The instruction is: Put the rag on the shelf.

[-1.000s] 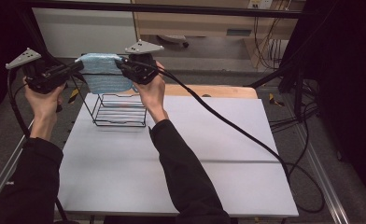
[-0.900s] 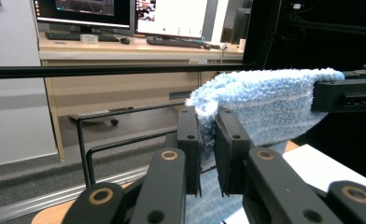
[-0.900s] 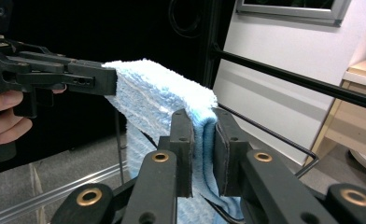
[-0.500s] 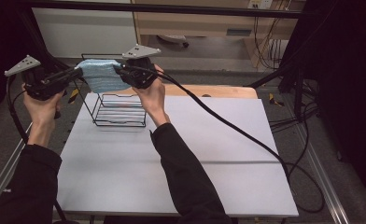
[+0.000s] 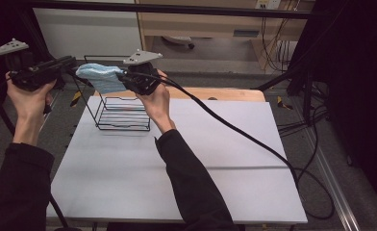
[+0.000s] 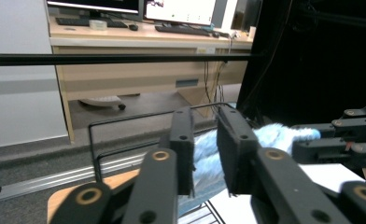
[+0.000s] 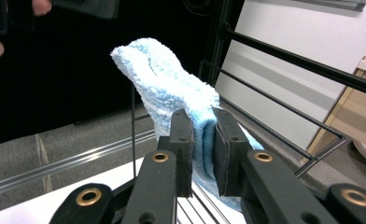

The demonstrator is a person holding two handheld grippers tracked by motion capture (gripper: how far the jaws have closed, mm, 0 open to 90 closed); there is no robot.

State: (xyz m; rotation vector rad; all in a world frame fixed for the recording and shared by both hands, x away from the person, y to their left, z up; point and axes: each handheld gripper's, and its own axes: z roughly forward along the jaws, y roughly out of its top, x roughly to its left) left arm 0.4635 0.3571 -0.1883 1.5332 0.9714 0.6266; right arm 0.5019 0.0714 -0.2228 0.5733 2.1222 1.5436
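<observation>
Towel (image 7: pixel 172 93) pinched by right claw (image 7: pixel 203 140) | left claw (image 6: pixel 204 154) parted, off it | rack (image 5: pixel 121 113) base half hidden

A lab or office workspace — monitors (image 6: pixel 172 9) and keyboards (image 6: pixel 76 21) on a desk (image 6: pixel 125 51) (loose cables (image 5: pixel 282 38) beside it).

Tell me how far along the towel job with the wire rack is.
Done: the blue towel is up off the table, at the wire rack. In hand: the right gripper has its fingers clamped on one end; the left gripper is open by the other end. Left: probably settling the towel on the rack and releasing it.
</observation>
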